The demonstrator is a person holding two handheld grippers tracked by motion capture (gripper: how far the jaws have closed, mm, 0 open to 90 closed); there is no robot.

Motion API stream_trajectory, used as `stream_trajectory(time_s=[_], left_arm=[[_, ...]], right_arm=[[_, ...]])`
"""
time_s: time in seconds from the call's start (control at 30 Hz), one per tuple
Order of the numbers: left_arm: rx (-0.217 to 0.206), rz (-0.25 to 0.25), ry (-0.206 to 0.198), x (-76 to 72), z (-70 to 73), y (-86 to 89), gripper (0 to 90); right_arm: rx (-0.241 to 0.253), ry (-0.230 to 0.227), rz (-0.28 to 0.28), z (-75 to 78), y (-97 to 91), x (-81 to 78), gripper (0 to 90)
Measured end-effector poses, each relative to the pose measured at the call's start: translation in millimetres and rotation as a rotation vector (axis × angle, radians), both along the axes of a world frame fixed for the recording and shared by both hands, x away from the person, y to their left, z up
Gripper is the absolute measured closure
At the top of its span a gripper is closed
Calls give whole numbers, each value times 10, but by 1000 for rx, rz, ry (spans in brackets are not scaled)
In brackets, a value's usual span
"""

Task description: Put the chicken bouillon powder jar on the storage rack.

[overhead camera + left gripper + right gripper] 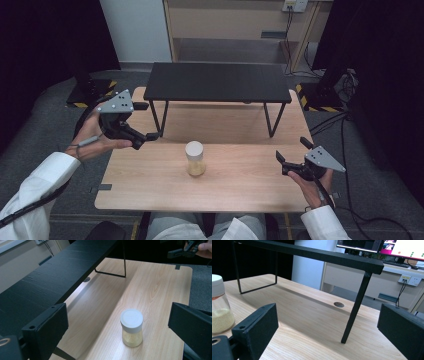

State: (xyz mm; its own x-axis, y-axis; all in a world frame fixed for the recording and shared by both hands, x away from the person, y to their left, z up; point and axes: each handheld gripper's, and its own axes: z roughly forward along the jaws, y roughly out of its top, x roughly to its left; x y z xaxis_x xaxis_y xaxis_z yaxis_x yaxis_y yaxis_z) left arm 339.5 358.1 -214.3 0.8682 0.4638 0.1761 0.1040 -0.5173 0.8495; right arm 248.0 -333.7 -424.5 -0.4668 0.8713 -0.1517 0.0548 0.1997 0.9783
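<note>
The white-lidded jar [195,158] of pale grains stands upright mid-table [150,190], in front of the black shelf [217,82]. The left gripper [145,139] and the right gripper [281,161], both spread wide and empty, flank it well apart. A good grasp likely comes in level, squeezing the glass body below the lid.

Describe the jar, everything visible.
The jar is small and clear, glass or plastic by its look, with a white round lid, shut. Pale yellow grains fill roughly its lower half. It stands upright on the wooden table, near the middle, in front of the black shelf. Nothing but the table touches it; both grippers are apart from it.
</note>
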Motion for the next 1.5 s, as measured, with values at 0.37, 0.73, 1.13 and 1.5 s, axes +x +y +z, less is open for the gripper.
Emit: stream_trajectory(time_s=[0.37, 0.73, 1.13, 1.5], left_arm=[[29, -7, 25, 88, -58, -77, 18], [64, -41, 67, 292, -212, -290, 17], [105, -68, 113, 522, -481, -581, 20], [155, -93, 165, 733, -838, -904, 21]], right_arm=[[-1, 0, 2, 1, 0, 0, 31], [0, 2, 2, 0, -3, 0, 31], [1, 2, 4, -1, -7, 2, 32], [1, 1, 7, -5, -17, 4, 33]])
